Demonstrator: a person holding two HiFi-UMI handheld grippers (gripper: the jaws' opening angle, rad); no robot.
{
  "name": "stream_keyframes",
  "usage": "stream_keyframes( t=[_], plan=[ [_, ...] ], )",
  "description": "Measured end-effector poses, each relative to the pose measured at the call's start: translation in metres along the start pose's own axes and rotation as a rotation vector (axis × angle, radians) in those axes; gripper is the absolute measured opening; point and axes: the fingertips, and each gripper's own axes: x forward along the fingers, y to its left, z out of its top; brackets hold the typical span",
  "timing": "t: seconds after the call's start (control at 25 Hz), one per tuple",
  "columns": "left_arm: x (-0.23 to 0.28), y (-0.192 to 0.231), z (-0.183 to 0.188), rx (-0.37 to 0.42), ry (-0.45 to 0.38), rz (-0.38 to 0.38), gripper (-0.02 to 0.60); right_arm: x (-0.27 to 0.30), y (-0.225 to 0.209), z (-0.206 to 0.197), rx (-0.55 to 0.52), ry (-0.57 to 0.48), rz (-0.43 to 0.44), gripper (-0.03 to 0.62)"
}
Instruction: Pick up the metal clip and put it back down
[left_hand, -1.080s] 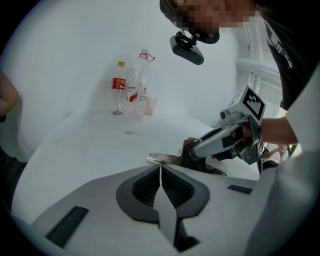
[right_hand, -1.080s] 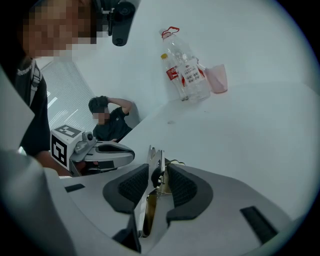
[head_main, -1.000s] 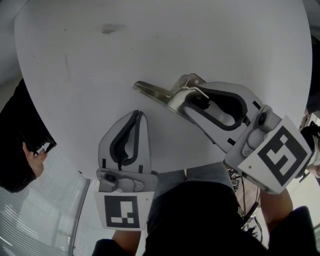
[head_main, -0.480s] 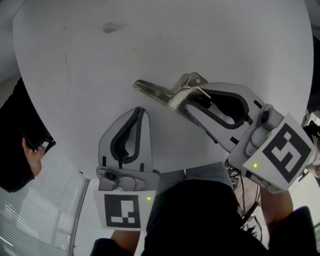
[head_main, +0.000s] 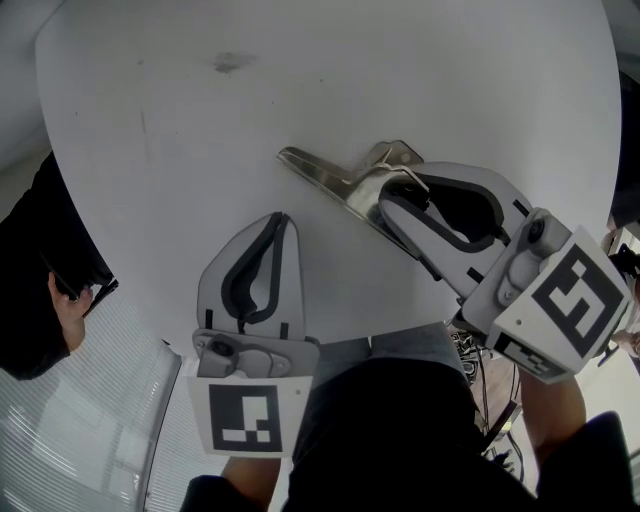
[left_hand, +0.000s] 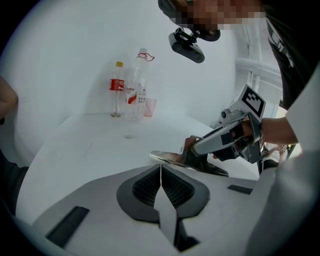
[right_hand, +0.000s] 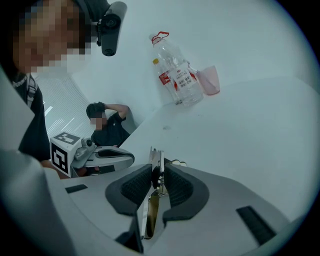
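Gripping: right gripper (head_main: 388, 200), jaws just closing, pinches metal clip (head_main: 320, 172).
Left gripper (head_main: 276, 225): clenched, empty.
Lift: firm squeeze, rise level.

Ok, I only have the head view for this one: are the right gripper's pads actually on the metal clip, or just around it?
Observer: On it. The right gripper view shows the right gripper pressing both sides of the metal clip; its jaws have just been closing on it.
Operator: And the left gripper, anything in it?
Observer: Nothing. The left gripper view shows the left gripper with its jaws together and empty.
Operator: Anything else out there?
Observer: Yes, at the far edge of the table: a small red-labelled bottle, a bigger clear bottle and a pink cup.
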Motion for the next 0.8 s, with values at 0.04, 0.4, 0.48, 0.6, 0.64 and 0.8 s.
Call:
stream_keyframes(
  t=[0.04, 0.4, 0.48, 0.6, 0.64, 0.8],
  plan=[
    [-0.004, 0.001, 0.010, 0.032, -0.014, 0.010, 0.020, -0.003, 0.003, 0.010, -0.011, -0.035, 0.002, 0.089],
    [-0.005, 0.011, 0.025, 0.019, -0.050, 0.011, 0.021, -0.005, 0.001, 0.034, -0.051, -0.074, -0.017, 0.087],
    [-0.005, 0.012, 0.029, 0.033, -0.059, 0.014, 0.021, -0.008, 0.002, 0.041, -0.053, -0.099, -0.024, 0.086],
    [-0.009, 0.012, 0.038, 0.029, -0.064, 0.017, 0.020, -0.013, 0.005, 0.050, -0.053, -0.118, -0.029, 0.086],
    [-0.010, 0.012, 0.042, 0.032, -0.066, 0.017, 0.020, -0.015, 0.007, 0.053, -0.055, -0.121, -0.030, 0.086],
    [-0.017, 0.014, 0.061, 0.055, -0.071, 0.028, 0.020, -0.022, 0.015, 0.067, -0.045, -0.151, -0.017, 0.086]
  ],
)
